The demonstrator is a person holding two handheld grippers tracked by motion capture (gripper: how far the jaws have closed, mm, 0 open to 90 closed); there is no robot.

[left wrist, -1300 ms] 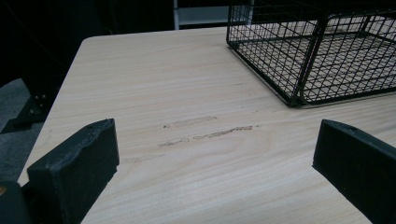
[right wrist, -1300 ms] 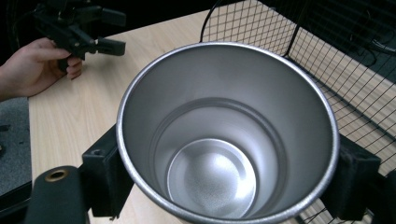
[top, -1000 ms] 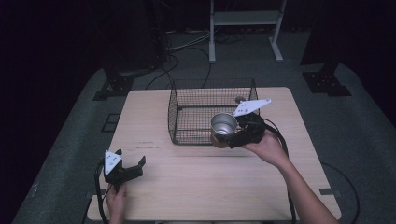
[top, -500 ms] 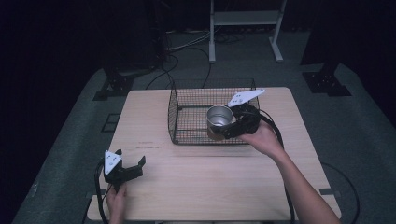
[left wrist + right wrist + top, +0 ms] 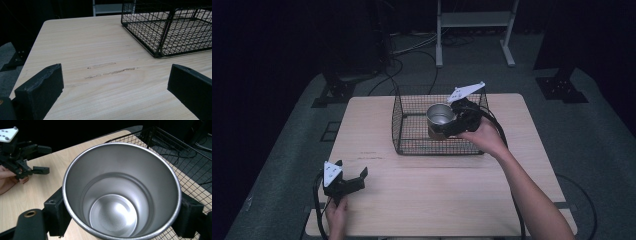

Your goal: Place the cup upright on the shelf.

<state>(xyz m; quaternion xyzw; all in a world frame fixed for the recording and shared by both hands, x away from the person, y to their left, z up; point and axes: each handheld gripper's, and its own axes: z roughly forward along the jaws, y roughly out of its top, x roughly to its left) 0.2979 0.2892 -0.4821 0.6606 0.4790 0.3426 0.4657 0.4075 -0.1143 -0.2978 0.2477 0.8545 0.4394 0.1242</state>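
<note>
Our right gripper (image 5: 451,125) clamps a steel cup (image 5: 440,116) by its sides, mouth up, above the wire basket (image 5: 412,135), likely to lower it in. Our left gripper (image 5: 348,181) idles wide apart near the table (image 5: 437,200) corner.

I see a shiny steel cup (image 5: 440,118), mouth up and empty, its inside brushed metal, held off the bench between the jaws of my right gripper (image 5: 452,125). It sits over the black wire basket (image 5: 412,135), which stands open-topped near the bench's far edge, right of centre.
</note>
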